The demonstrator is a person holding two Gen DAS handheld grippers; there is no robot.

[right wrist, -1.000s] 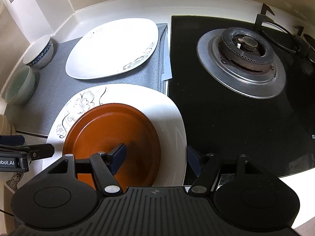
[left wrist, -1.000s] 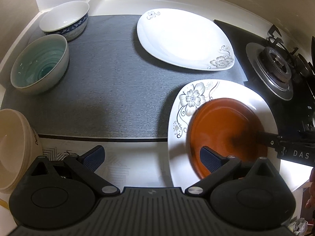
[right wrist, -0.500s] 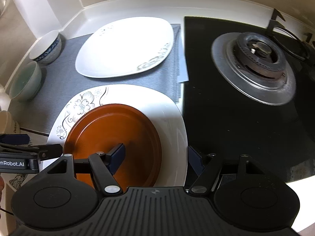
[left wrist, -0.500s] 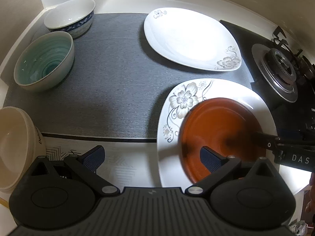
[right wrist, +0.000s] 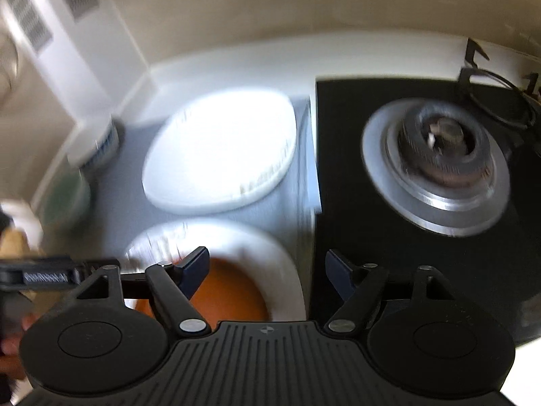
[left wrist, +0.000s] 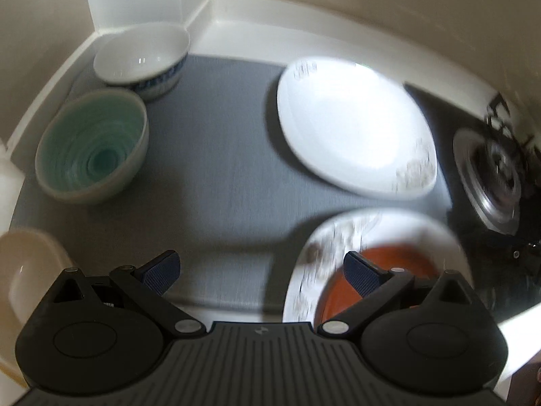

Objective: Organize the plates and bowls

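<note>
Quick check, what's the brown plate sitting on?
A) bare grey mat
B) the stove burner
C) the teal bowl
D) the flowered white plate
D: the brown plate lies inside the rim of the flowered white plate, near the mat's front edge, clear of the burner and the teal bowl.

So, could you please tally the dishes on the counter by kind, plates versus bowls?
Plates: 3 – plain white plate, floral plate, brown plate resting on the floral one.
Bowls: 3 – blue-patterned bowl, green bowl, cream bowl.
Total: 6
</note>
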